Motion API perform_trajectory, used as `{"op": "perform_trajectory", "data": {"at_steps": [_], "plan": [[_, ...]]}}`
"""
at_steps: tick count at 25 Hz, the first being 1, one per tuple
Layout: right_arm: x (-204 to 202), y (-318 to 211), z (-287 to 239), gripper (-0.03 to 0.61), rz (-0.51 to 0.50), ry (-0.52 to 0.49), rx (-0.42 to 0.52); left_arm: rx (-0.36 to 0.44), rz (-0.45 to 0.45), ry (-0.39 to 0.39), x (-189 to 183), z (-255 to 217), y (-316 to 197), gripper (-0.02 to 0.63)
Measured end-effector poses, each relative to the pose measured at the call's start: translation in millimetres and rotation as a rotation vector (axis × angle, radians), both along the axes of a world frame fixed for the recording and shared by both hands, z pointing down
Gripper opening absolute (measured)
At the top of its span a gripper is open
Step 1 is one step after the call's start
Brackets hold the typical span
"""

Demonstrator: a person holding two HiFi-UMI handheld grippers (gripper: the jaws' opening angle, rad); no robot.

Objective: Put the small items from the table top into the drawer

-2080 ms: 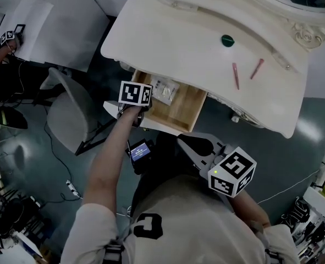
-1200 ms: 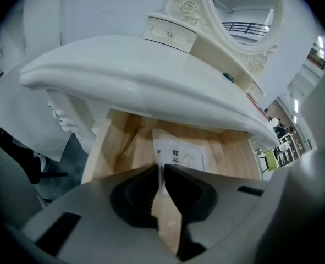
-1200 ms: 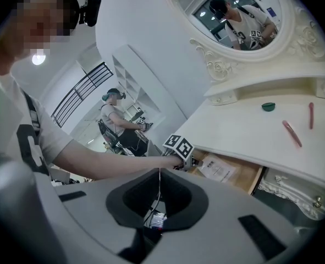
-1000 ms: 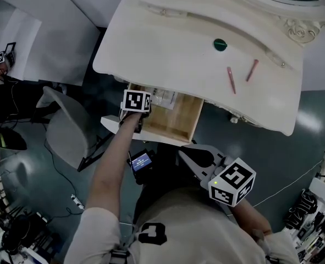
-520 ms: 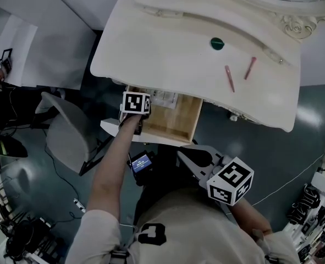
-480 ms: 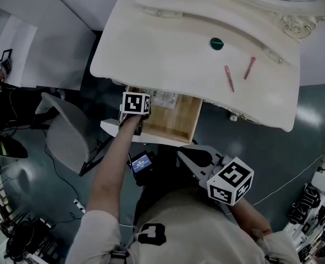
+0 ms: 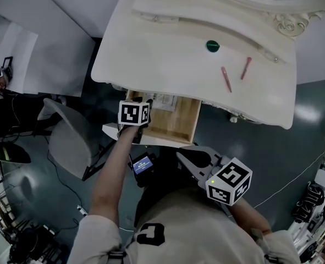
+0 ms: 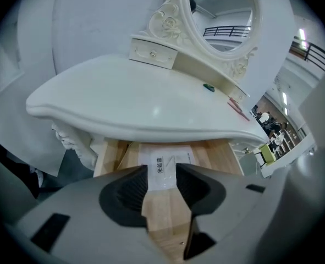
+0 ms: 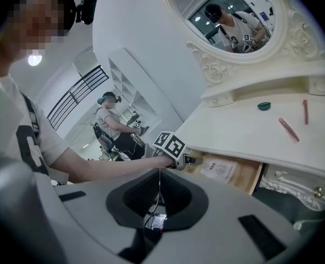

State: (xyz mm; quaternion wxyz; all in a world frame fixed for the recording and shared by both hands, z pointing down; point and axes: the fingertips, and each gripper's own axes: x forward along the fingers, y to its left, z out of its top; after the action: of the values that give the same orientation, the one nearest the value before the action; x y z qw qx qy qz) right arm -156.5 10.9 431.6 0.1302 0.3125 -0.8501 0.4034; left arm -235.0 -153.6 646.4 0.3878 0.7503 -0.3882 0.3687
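Left hand-held gripper [image 8: 162, 172] lifted above drawer [image 8: 163, 224], jaws just opening, apart, empty, arm outstretched

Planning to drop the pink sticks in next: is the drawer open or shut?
Open: the drawer juts out from under the table top, its wooden floor and a packet inside showing.

We see a grey chair [image 7: 69, 139] on the dark floor [image 7: 310, 125], an oval mirror [image 8: 221, 16] in a carved white frame, a seated person [image 9: 111, 120] far off, and what may be a small lit screen [image 7: 142, 164].
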Motion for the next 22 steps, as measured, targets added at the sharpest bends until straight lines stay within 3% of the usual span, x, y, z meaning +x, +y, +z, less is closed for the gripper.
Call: {"op": "perform_trajectory", "data": {"at_steps": [12, 22], "plan": [[1, 3, -10, 0.028, 0.039, 0.004, 0.03, 0.094, -0.045, 0.096, -7, -59, 17, 0.206], [9, 4, -16, 0.028, 0.068, 0.005, 0.056, 0.168, -0.015, 0.128, 0, -101, 33, 0.206]]}}
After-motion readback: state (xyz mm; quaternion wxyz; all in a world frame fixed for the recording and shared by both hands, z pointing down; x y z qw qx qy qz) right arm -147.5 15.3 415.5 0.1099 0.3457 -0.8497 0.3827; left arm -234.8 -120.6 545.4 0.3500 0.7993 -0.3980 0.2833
